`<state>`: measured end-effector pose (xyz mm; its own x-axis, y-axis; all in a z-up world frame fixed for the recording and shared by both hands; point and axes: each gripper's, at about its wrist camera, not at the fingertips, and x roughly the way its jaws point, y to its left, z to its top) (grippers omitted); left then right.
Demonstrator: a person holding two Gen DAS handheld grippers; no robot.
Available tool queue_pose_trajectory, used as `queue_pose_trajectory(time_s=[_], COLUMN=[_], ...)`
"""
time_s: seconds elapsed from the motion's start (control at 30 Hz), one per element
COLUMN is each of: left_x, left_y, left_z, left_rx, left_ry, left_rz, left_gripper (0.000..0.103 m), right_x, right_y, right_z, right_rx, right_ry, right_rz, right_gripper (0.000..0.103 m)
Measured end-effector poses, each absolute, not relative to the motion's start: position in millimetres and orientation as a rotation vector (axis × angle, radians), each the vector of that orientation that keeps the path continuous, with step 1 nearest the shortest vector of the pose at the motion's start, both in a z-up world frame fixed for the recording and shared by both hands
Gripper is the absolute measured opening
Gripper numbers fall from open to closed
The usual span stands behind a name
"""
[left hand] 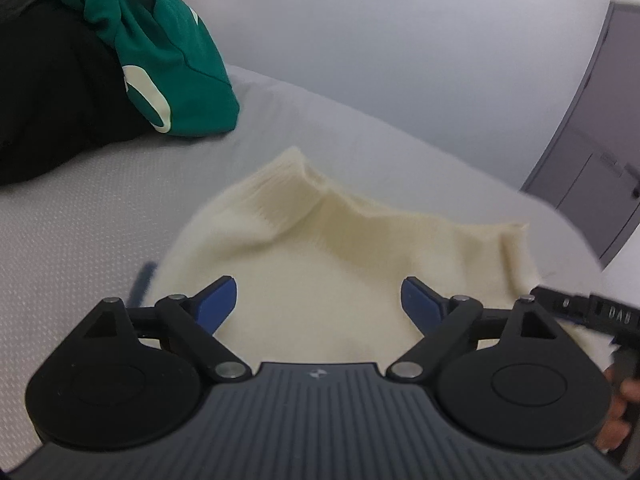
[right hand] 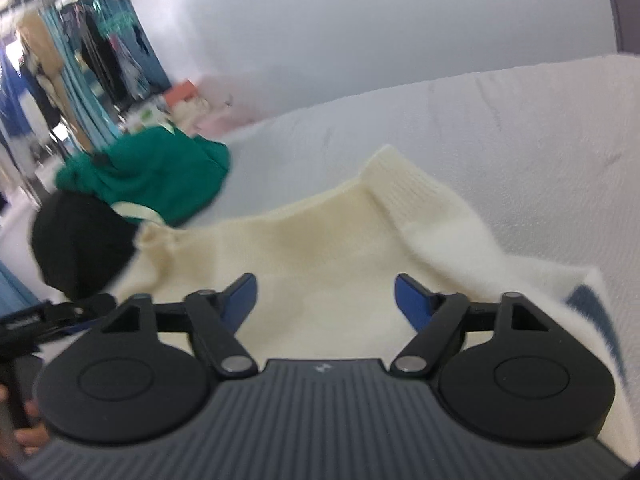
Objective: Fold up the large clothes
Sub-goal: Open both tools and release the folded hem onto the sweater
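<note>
A cream knitted sweater (left hand: 320, 240) lies folded on the pale grey bed (left hand: 80, 220), ribbed edge at the far side. My left gripper (left hand: 318, 300) hovers over its near part, blue fingers wide apart, nothing between them. In the right wrist view the same sweater (right hand: 320, 232) spreads under my right gripper (right hand: 325, 300), which also stands open and holds nothing. The right gripper's black body (left hand: 592, 312) shows at the right edge of the left wrist view, the left gripper's body (right hand: 48, 316) at the left edge of the right wrist view.
A green garment (left hand: 172, 60) sits on a black one (left hand: 52, 100) at the far left of the bed. The same green (right hand: 152, 176) and black (right hand: 80, 240) pile shows in the right wrist view. A grey door (left hand: 600, 140) stands on the right. Hanging clothes (right hand: 80, 60) fill the far room.
</note>
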<state>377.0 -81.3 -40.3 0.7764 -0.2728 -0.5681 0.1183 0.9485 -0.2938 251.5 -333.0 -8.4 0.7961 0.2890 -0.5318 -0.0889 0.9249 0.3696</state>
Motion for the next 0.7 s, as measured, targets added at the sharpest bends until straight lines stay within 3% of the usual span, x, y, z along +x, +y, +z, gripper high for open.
queue_pose_trajectory(time_s=[0.13,0.17,0.2,0.7], left_x=[389,394,397,421], left_y=[-89,-89,-89,-97], left_z=[-59,-63,-66,-86], left_rx=[-0.164,-0.154,-0.146,-0.078], left_ry=[0.673,0.68,0.683,0.732], left_rz=[-0.172,-0.158,-0.148,-0.131], left_gripper=[0.092,0.092,0.092,0.1], right_x=[270,276,282,315], right_y=[-332,-332,-332,-344], right_z=[-21,-26,-28,-52], right_rx=[0.239,0.213,0.187,0.138], right_ry=[0.626,0.627,0.628,0.651], right_rz=[0.122,0.095,0.065,-0.028], right_gripper=[0.062,0.05,0.046,0.045])
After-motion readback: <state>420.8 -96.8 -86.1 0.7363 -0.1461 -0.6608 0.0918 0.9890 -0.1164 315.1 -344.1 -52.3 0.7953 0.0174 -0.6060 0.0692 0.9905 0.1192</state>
